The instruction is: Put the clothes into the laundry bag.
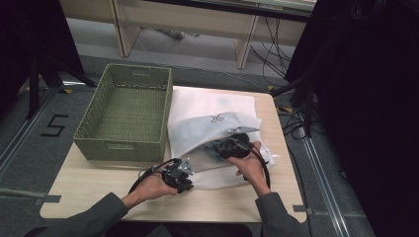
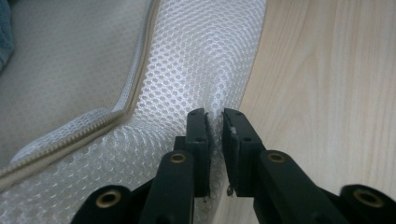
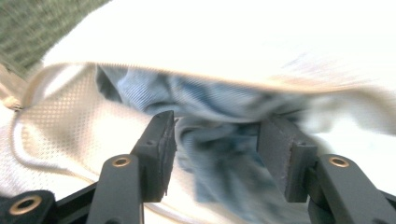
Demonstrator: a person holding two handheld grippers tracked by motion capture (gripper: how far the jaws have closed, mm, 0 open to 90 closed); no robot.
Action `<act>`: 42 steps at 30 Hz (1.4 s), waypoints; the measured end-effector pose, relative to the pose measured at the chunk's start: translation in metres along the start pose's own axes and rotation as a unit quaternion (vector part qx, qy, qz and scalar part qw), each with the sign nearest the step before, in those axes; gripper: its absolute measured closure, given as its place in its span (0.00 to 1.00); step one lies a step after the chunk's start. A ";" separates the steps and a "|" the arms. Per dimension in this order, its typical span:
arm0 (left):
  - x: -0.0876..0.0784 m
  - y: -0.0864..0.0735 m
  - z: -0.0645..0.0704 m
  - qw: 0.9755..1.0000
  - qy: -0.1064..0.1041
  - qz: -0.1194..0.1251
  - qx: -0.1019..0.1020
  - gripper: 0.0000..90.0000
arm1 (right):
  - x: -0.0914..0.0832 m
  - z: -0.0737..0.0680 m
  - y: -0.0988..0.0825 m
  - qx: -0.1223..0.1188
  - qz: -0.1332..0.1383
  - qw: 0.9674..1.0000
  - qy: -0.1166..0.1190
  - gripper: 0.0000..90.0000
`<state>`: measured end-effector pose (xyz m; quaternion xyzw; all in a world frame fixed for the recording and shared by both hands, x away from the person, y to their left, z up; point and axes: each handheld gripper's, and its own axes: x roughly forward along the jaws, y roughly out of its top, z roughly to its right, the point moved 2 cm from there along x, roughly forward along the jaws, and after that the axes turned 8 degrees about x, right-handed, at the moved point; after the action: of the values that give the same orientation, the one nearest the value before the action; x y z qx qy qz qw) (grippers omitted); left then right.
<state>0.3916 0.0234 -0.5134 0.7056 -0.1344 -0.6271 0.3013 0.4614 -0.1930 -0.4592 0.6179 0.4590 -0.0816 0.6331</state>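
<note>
While your left gripper (image 2: pixel 215 140) pins the near edge of the white mesh laundry bag (image 1: pixel 207 126) to the pale wooden table (image 1: pixel 99 185), its jaws stand close together with a fold of the honeycomb mesh pinched between the pads, just beside the bag's white zipper (image 2: pixel 93 119). Your right gripper (image 3: pixel 217 154) sits in the bag's mouth with its jaws wide apart. The blue denim garment (image 3: pixel 219 140) lies directly ahead of them, partly between the pads, though the blur leaves it unclear whether either pad touches the cloth; I judge it unheld.

What matters next is direction: the garment lies deeper into the bag from your right claw, under the raised upper flap, with the opening facing you and slightly to your right. Your right hand (image 1: pixel 249 165) is the nearer one by far; the left hand (image 1: pixel 155 186) is at the bag's left corner. The woven green basket (image 1: pixel 123 113) stands well to the left of the bag, beyond your left gripper, so any pulled-out cloth would probably have to cross over that hand.
</note>
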 end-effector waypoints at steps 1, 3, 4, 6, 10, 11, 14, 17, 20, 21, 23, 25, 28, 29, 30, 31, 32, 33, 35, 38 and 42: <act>-0.002 0.000 -0.002 1.000 -0.001 -0.002 -0.006 0.86 | -0.020 0.007 0.002 -0.015 0.027 0.999 -0.015 0.53; -0.005 0.002 -0.003 1.000 0.005 0.007 -0.009 0.83 | -0.033 0.014 0.002 -0.012 0.037 0.999 -0.020 0.53; -0.005 0.002 -0.003 1.000 0.005 0.007 -0.009 0.81 | -0.033 0.014 0.002 -0.012 0.037 0.999 -0.020 0.53; -0.007 0.010 -0.003 1.000 0.013 0.029 0.001 0.76 | -0.045 0.024 0.001 0.000 0.053 0.998 -0.034 0.51; 0.003 0.022 0.001 0.998 0.013 0.067 -0.011 0.67 | -0.041 0.039 -0.008 0.015 0.027 0.999 -0.034 0.49; 0.010 0.024 -0.001 0.999 0.009 0.051 0.006 0.65 | -0.031 0.042 -0.016 -0.002 0.001 0.999 -0.034 0.49; 0.019 0.026 0.002 0.998 0.007 0.066 -0.014 0.65 | -0.021 0.040 -0.020 -0.006 -0.014 1.000 -0.016 0.50; 0.024 0.024 0.003 0.999 0.006 0.051 0.003 0.72 | -0.003 0.028 -0.029 -0.045 -0.044 0.998 -0.022 0.73; 0.023 0.022 0.001 0.999 0.012 0.038 0.017 0.79 | 0.002 0.024 -0.030 -0.048 -0.049 0.997 -0.027 0.81; 0.023 0.021 0.002 0.999 0.006 0.037 0.015 0.84 | 0.008 0.016 -0.030 -0.069 -0.063 0.995 -0.031 0.85; 0.023 0.021 0.003 0.999 0.009 0.045 0.014 0.89 | 0.013 0.011 -0.029 -0.079 -0.066 0.994 -0.040 0.87; 0.023 0.021 0.006 0.999 0.008 0.046 0.011 0.92 | 0.016 0.013 -0.027 -0.096 -0.061 0.992 -0.048 0.88; 0.022 0.021 0.006 0.999 0.008 0.040 0.023 0.95 | 0.025 0.017 -0.021 -0.067 -0.044 0.995 -0.067 0.91; 0.022 0.020 0.007 0.999 0.005 0.045 0.005 0.95 | 0.031 0.022 -0.015 -0.054 -0.025 0.995 -0.084 0.91; 0.022 0.020 0.007 0.999 0.005 0.045 0.005 0.95 | 0.031 0.022 -0.015 -0.054 -0.025 0.995 -0.084 0.91; 0.022 0.020 0.006 0.999 0.005 0.047 0.010 0.95 | 0.035 0.025 -0.012 -0.045 -0.021 0.995 -0.091 0.91; 0.022 0.020 0.007 0.999 0.005 0.048 0.009 0.96 | 0.041 0.027 -0.010 -0.039 -0.010 0.994 -0.101 0.91; 0.021 0.019 0.007 0.999 0.004 0.048 0.012 0.96 | 0.048 0.033 -0.006 -0.053 -0.007 0.992 -0.115 0.91; 0.021 0.019 0.007 0.999 0.004 0.046 0.012 0.96 | 0.050 0.037 -0.001 -0.047 0.001 0.992 -0.119 0.91; 0.021 0.019 0.008 0.999 0.004 0.045 0.008 0.95 | 0.049 0.039 -0.001 -0.016 0.000 0.993 -0.113 0.89; 0.021 0.018 0.007 0.999 0.001 0.044 0.004 0.95 | 0.038 0.035 0.001 0.010 -0.007 0.998 -0.068 0.70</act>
<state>0.3918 -0.0043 -0.5194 0.7011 -0.1676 -0.6119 0.3255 0.5007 -0.2054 -0.4910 0.6141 0.4188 -0.1328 0.6556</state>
